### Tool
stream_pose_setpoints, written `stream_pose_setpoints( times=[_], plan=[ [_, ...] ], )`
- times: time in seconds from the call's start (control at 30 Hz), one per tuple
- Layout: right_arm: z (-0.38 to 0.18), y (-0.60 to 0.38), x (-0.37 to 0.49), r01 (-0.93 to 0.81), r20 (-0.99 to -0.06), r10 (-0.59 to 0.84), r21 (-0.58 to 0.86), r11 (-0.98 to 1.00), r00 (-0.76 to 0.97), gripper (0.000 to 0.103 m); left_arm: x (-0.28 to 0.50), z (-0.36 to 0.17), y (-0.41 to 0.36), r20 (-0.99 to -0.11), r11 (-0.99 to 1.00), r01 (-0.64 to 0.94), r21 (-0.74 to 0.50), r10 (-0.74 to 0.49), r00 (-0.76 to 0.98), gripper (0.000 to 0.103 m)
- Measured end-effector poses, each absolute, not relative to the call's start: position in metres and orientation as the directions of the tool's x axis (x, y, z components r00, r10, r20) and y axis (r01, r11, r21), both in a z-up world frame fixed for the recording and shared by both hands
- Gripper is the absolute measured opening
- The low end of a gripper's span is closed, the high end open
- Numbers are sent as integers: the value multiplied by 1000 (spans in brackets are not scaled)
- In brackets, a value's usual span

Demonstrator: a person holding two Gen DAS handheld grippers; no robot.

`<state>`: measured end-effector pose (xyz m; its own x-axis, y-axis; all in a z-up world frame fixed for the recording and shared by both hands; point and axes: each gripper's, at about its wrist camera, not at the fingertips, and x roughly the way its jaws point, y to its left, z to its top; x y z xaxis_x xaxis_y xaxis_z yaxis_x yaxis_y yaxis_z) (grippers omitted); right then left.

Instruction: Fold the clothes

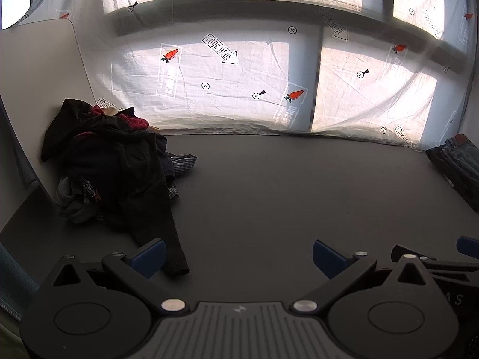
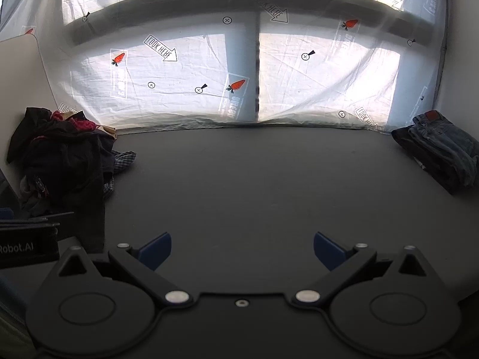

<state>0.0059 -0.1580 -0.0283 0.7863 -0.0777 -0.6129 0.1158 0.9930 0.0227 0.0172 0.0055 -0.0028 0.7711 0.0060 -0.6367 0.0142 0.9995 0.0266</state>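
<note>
A heap of unfolded clothes [image 1: 110, 164], mostly black with a red piece and a checked shirt, lies at the left back of the dark table [image 1: 269, 185]. One black sleeve [image 1: 167, 239] trails toward my left gripper [image 1: 238, 257], which is open and empty just right of the sleeve's cuff. The heap also shows in the right wrist view [image 2: 66, 161]. My right gripper [image 2: 242, 251] is open and empty over bare table. Folded blue jeans [image 2: 440, 146] lie at the right edge; they also show in the left wrist view [image 1: 458, 161].
A white printed sheet [image 1: 239, 83] hangs behind the table. A white panel [image 1: 36, 74] stands at the left behind the heap. The right gripper's body [image 1: 434, 263] sits close beside the left; the left gripper's body [image 2: 27, 239] shows in the right wrist view.
</note>
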Motion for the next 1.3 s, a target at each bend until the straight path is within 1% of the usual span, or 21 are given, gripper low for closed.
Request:
stream_pose_setpoints(
  times=[0.43,0.57,0.73,0.97,1.1,1.17,1.27,1.3],
  plan=[
    [-27,-161,4,106,-613,-67,28,994,788,103,15,-4,5,-638,999,21,29,2,770,103],
    [-27,-167,5,101,-619,-62,29,994,783,103,17,-2,2,-643,1000,18,12,-6,766,103],
    [-26,-183,11,93,-624,-55,29,995,779,103,18,-1,-14,-650,1000,-8,15,16,760,103],
    [-29,-230,20,61,-622,-22,42,997,783,103,23,-10,-42,-665,997,-78,-7,54,745,103],
    [-34,-257,28,89,-580,-36,64,994,814,103,27,-20,-56,-670,992,-110,-55,45,741,103],
    [-37,-268,36,102,-575,-35,84,991,818,103,31,-26,-61,-693,991,-126,-50,56,719,103],
    [-41,-279,53,114,-574,-4,156,981,819,103,33,-29,-60,-706,989,-138,-59,57,706,103],
    [-45,-281,61,100,-572,28,192,976,820,103,36,-30,-57,-705,987,-148,-64,60,707,103]
  ],
)
